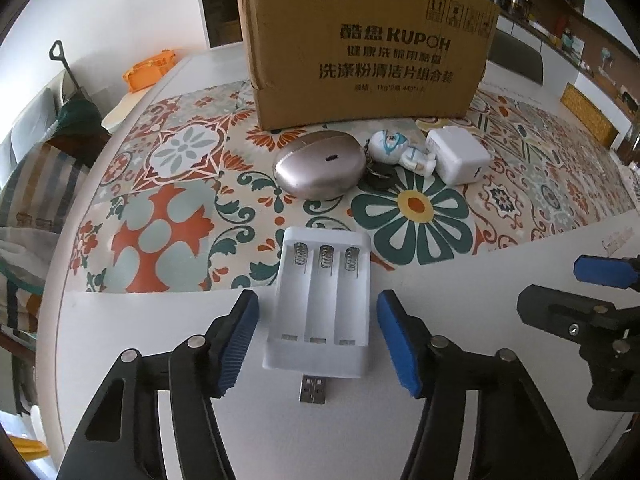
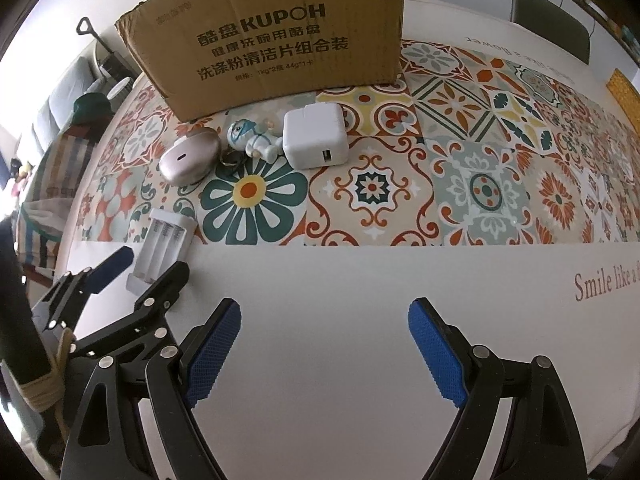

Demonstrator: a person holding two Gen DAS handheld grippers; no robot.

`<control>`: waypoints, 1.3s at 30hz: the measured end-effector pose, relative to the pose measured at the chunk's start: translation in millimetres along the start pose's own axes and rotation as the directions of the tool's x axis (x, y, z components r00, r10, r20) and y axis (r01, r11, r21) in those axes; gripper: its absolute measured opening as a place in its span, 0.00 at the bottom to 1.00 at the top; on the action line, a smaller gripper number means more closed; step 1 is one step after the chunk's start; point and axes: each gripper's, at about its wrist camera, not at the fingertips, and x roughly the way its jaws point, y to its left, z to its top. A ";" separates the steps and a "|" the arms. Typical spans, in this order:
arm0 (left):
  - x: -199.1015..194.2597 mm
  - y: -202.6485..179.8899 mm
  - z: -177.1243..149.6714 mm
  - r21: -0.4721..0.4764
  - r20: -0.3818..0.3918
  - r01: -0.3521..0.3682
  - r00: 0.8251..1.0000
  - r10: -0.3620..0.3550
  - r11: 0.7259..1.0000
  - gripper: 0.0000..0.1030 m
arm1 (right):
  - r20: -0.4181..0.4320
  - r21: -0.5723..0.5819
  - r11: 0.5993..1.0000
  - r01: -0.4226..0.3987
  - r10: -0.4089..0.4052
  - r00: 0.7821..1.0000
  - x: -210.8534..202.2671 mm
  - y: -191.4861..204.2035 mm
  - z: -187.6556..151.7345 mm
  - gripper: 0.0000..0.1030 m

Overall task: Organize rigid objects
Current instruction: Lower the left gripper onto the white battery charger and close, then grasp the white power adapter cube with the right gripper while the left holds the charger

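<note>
Your right gripper (image 2: 324, 352) was cut off at the left wrist view's edge, its jaws wide and empty. Your left gripper (image 1: 318, 344) straddled the white plastic three-slot battery charger (image 1: 320, 312), pads not touching. Far behind stood a brown cardboard box (image 1: 360, 52).

Patterned tile-print cloth (image 2: 472, 184) spread over the white bench (image 2: 360, 320). Orange basket (image 1: 150, 70) at the bench's far left edge. Striped fabric (image 1: 36, 184) beyond the left rim. Dark green chair back (image 2: 550, 20) behind the far side.
</note>
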 end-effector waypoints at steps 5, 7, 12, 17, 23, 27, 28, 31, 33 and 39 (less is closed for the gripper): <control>0.0 -2.4 1.5 0.020 0.020 0.003 1.000 -0.004 1.000 0.47 | 0.003 0.000 1.000 -0.002 0.002 1.000 2.3 1.3 2.6 0.84; -0.2 -2.3 1.2 0.023 0.025 0.005 1.000 -0.006 1.000 0.47 | 0.001 0.000 1.000 -0.003 0.003 1.000 3.7 1.8 2.0 0.84; -3.3 -0.7 1.4 0.015 0.021 0.004 1.000 -0.005 1.000 0.47 | -0.006 -0.002 1.000 -0.011 0.011 1.000 7.0 3.9 1.7 0.84; -15.7 1.9 4.7 0.000 0.048 -0.001 0.999 0.001 1.000 0.47 | -0.002 0.001 1.000 -0.021 0.021 1.000 5.9 4.4 3.3 0.84; -29.6 3.7 14.4 -0.016 0.076 -0.012 0.997 0.013 1.000 0.47 | 0.016 -0.002 0.999 -0.038 0.038 0.999 0.2 4.2 8.1 0.84; -37.4 3.4 21.5 -0.039 0.090 -0.024 0.996 0.027 0.999 0.47 | 0.034 -0.009 0.999 -0.040 0.040 0.999 -3.4 3.6 14.9 0.84; -39.2 3.6 23.4 -0.047 0.091 -0.025 0.995 0.029 0.999 0.47 | 0.041 -0.011 0.999 -0.037 0.037 0.998 -4.6 3.0 17.8 0.84; -43.2 3.1 31.1 -0.072 0.096 -0.029 0.995 0.036 0.997 0.47 | 0.058 -0.021 0.999 -0.040 0.041 0.998 -7.2 1.1 26.7 0.82; -44.6 3.4 36.0 -0.088 0.103 -0.027 0.994 0.036 0.996 0.47 | 0.068 -0.030 0.999 -0.042 0.044 0.997 -8.7 -0.2 33.7 0.82; -39.5 2.9 51.6 -0.110 0.117 -0.034 0.992 0.047 0.993 0.47 | 0.090 -0.057 0.997 -0.052 0.057 0.994 -2.8 -3.1 57.2 0.75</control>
